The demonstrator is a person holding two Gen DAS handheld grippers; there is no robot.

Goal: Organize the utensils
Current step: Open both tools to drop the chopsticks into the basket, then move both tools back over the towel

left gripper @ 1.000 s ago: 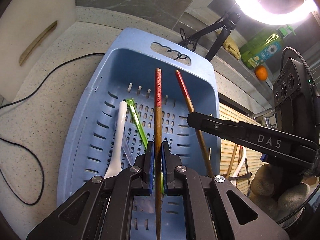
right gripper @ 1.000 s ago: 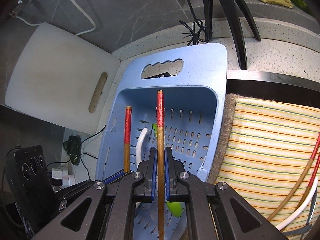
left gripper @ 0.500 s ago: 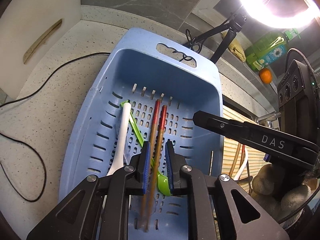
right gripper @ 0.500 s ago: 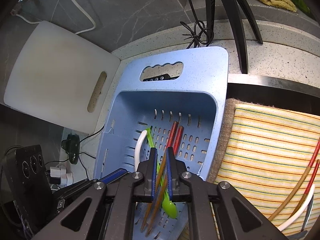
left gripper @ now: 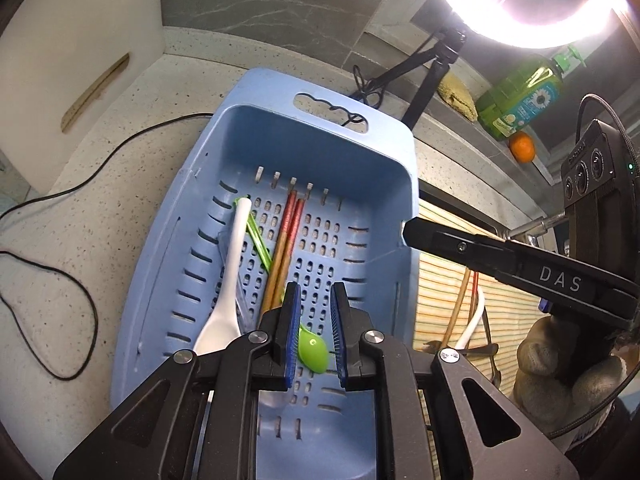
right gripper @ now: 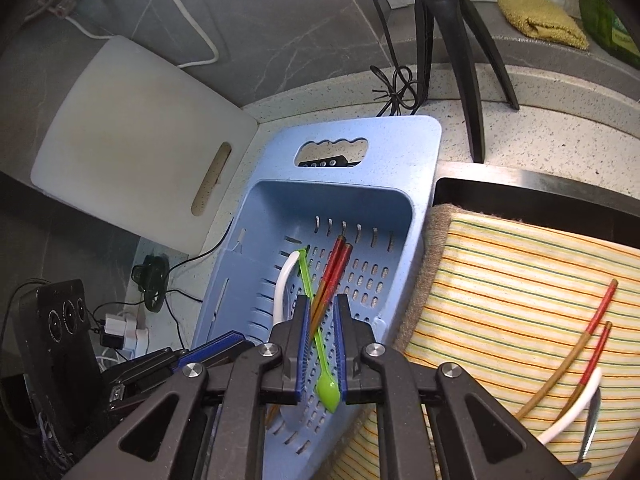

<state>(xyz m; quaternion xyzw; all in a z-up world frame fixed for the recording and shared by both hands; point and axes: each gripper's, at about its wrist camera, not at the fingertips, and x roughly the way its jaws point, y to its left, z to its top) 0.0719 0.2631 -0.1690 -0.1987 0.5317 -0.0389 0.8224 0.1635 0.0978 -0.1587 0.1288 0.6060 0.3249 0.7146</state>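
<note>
Home kitchen — speckled stone counter [left gripper: 120,184], sink edge [right gripper: 532,184], dish soap bottle [left gripper: 520,96], cutting board [right gripper: 136,148]

"DAS" — white letters, on right gripper [left gripper: 404,230] finger

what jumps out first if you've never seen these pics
A pale blue basket sits on the speckled counter, with two red-tipped chopsticks, a white spoon and a green spoon lying inside. To its right, on a striped cloth, more chopsticks wait.

A white cutting board [right gripper: 132,152] leans by the wall (beside a tripod [right gripper: 460,40]), yellow cloth [right gripper: 540,20] behind.
</note>
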